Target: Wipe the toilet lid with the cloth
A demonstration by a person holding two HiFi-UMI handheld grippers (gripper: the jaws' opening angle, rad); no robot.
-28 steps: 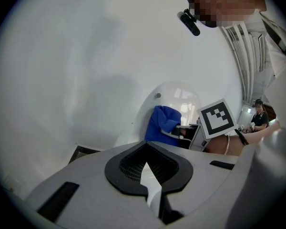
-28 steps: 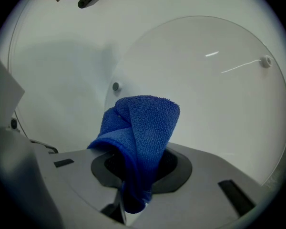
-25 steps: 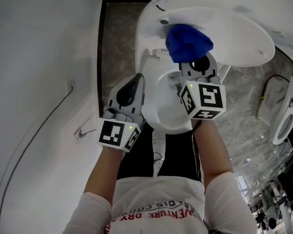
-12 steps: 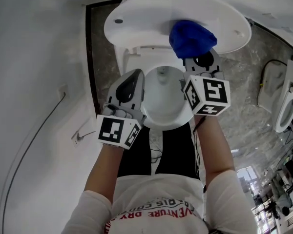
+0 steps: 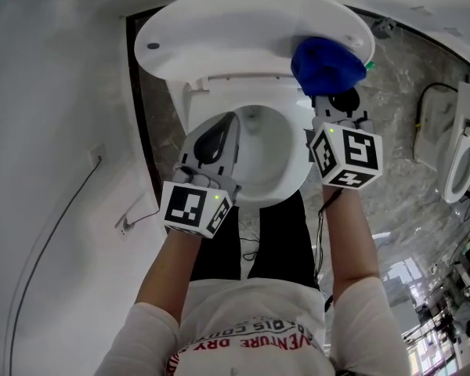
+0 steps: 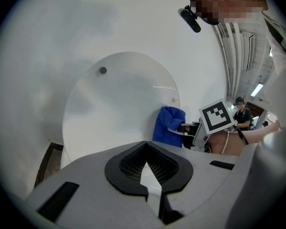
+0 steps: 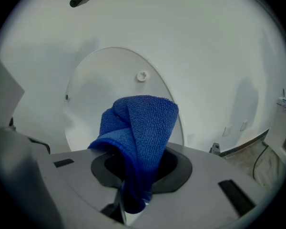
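Clamped tight in the right gripper (image 7: 133, 194): the blue cloth (image 7: 138, 132), held against the raised toilet lid (image 5: 243, 30) by its right edge. Leftward from there, open lid face up to the far rim. Below the lid's lower edge, over the bowl (image 5: 278, 163): left gripper (image 6: 148, 175), jaws closed together, empty.

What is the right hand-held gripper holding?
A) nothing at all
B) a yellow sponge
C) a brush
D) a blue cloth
D: the right hand-held gripper is shut on a bunched blue cloth, held up in front of the raised toilet lid.
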